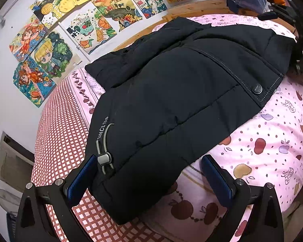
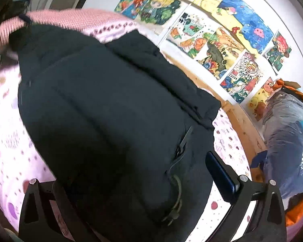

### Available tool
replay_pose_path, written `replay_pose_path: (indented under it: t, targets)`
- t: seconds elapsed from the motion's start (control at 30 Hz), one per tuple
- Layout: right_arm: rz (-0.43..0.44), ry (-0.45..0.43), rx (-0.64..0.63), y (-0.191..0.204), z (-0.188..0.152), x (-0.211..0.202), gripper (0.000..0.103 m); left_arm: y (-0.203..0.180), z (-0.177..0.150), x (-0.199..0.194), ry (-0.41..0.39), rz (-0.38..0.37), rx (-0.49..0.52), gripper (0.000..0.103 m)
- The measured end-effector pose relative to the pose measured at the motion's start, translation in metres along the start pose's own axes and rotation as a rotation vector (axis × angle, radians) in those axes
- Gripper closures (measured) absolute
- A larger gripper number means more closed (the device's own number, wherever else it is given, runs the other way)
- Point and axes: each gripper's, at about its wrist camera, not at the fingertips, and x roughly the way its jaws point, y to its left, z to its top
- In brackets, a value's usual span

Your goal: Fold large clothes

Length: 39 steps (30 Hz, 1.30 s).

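Observation:
A black padded jacket (image 1: 171, 92) lies spread on the bed, with a grey drawcord and toggle (image 1: 104, 157) at its near hem corner and a snap button (image 1: 257, 88) on its front placket. My left gripper (image 1: 151, 181) is open, its blue-padded fingers (image 1: 81, 181) standing either side of the near hem corner. In the right wrist view the jacket (image 2: 111, 111) fills the middle. My right gripper (image 2: 143, 183) is open around the jacket's other near end; only its right finger (image 2: 220, 173) shows, the left one is hidden under the cloth.
The bed has a pink fruit-print cover (image 1: 272, 141) and a red checked sheet (image 1: 58, 133). A wooden bed frame (image 2: 242, 121) runs along a wall with colourful drawings (image 1: 103, 20). A plastic-wrapped blue bundle (image 2: 288, 141) lies at the bed's end.

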Motion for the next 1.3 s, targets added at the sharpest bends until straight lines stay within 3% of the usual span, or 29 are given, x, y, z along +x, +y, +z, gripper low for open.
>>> replay_pose_path:
  t: [0.2,0.3,0.43,0.53,0.8,0.93,1.17,1.3]
  targets:
    - [0.139,-0.023,0.013,-0.019,0.031,-0.014,0.072,0.002,-0.001,-0.004,-0.030,-0.033,-0.001,0.000]
    - [0.189,-0.052,0.087,-0.046,0.057,-0.014,0.081,-0.001,-0.002,-0.007,-0.041,-0.031,0.021,0.000]
    - [0.275,-0.062,0.225,-0.084,0.087,0.000,0.084,-0.004,0.000,-0.006,-0.048,0.002,0.036,0.000]
    - [0.310,-0.066,0.279,-0.102,0.104,0.015,0.085,-0.006,0.005,0.000,-0.038,0.105,0.037,0.000]
    - [0.329,-0.064,0.342,-0.114,0.105,0.034,0.085,0.002,0.020,0.006,-0.056,0.261,-0.027,0.000]
    - [0.324,-0.066,0.359,-0.115,0.103,0.029,0.085,0.001,0.025,-0.004,-0.116,0.289,-0.067,0.000]
    - [0.350,-0.066,0.388,-0.120,0.097,0.033,0.085,-0.005,0.032,-0.005,-0.136,0.356,-0.107,0.000]
    - [0.345,-0.070,0.373,-0.119,0.084,0.031,0.085,0.015,0.031,-0.021,-0.186,0.318,-0.147,0.020]
